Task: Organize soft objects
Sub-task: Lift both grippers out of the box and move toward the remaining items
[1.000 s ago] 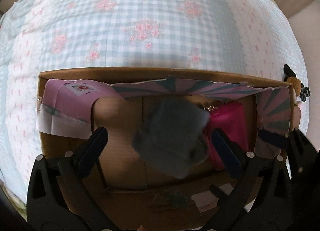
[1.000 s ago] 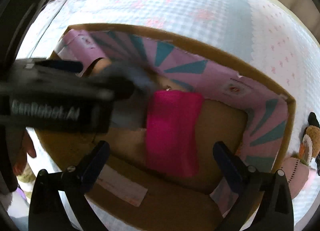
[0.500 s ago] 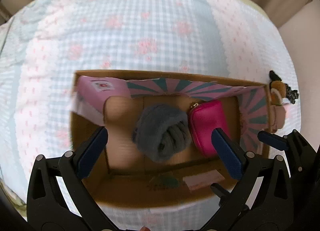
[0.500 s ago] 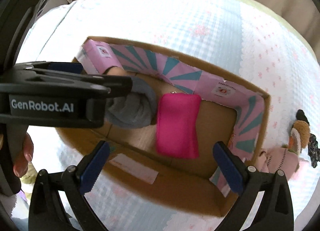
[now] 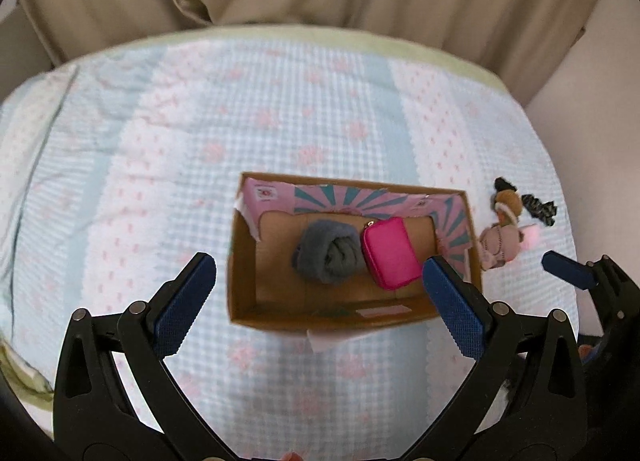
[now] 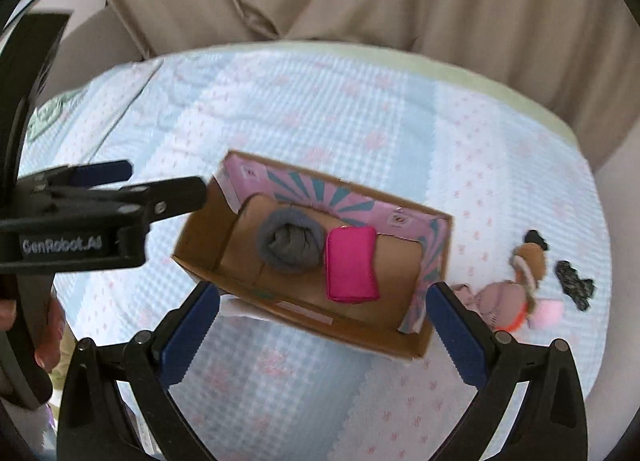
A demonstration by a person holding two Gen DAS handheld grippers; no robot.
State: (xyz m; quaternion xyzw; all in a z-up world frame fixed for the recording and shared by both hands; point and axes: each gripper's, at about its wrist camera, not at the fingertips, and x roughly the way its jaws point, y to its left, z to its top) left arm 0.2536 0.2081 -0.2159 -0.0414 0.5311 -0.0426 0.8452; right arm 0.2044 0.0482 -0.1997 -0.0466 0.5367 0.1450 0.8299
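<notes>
Lifting both wide-open, empty grippers, left (image 5: 316, 289) and right (image 6: 322, 321), we are leaving the socks (image 5: 328, 251) in the box (image 5: 240, 261) beside the pouch (image 5: 390, 253); the doll (image 6: 508, 293) is waiting on the bed (image 5: 160, 161).

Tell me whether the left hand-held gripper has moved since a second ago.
Yes. The left hand-held gripper has pulled up and back from the cardboard box, which now looks much smaller beneath its open fingers.

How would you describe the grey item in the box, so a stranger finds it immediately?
On the checked bedspread lies an open cardboard box. Inside, near its middle, sits the grey rolled fabric bundle, touching a flat pink pouch. It alone is round, dull and woolly.
</notes>
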